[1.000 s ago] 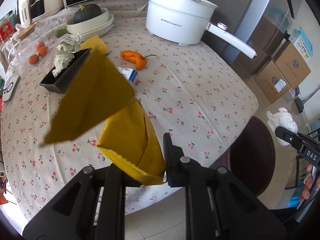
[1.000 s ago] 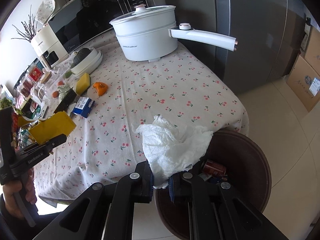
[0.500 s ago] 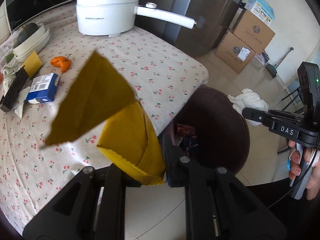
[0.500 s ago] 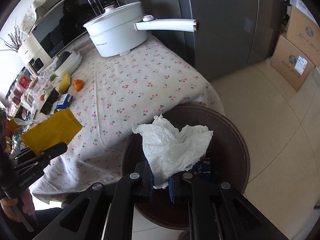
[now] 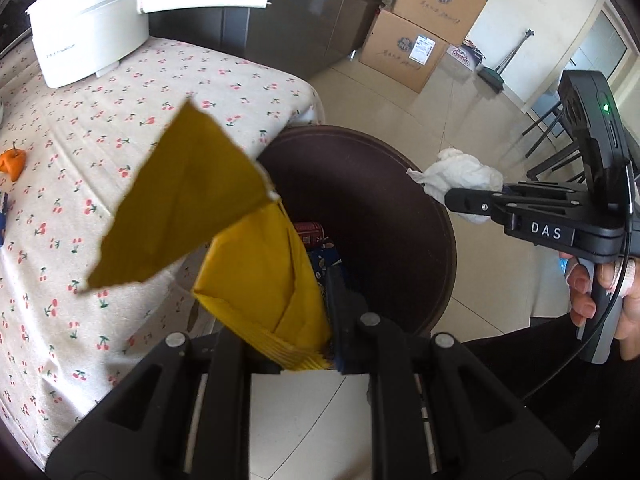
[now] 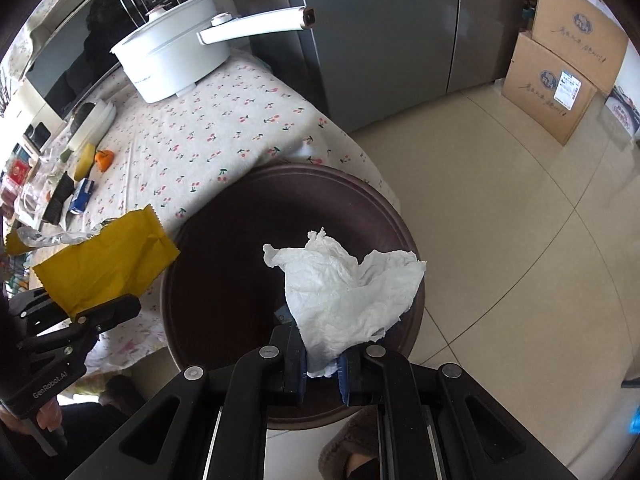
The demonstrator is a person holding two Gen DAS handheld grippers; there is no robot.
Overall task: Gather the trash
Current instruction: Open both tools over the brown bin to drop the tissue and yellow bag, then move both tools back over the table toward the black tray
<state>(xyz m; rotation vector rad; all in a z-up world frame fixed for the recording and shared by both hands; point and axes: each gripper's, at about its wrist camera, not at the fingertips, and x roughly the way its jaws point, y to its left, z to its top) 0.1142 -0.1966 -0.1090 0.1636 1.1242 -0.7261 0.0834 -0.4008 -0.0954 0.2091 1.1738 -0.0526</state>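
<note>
Right wrist view: you are holding trash over the bin.
Both grippers, the right gripper (image 6: 323, 364) pinching crumpled white tissue (image 6: 348, 284) and the left gripper (image 5: 304, 344) clamping the torn yellow wrapper (image 5: 224, 240), are hanging over the round dark-brown bin (image 6: 192, 240) at 12 o'clock; centre them before releasing.

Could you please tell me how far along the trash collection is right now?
Done: a red can and a blue packet lie in the brown bin. In hand: the left gripper holds a yellow wrapper, the right gripper a crumpled tissue, both over the bin. Left: releasing them, then possibly the blue box on the table.
</note>
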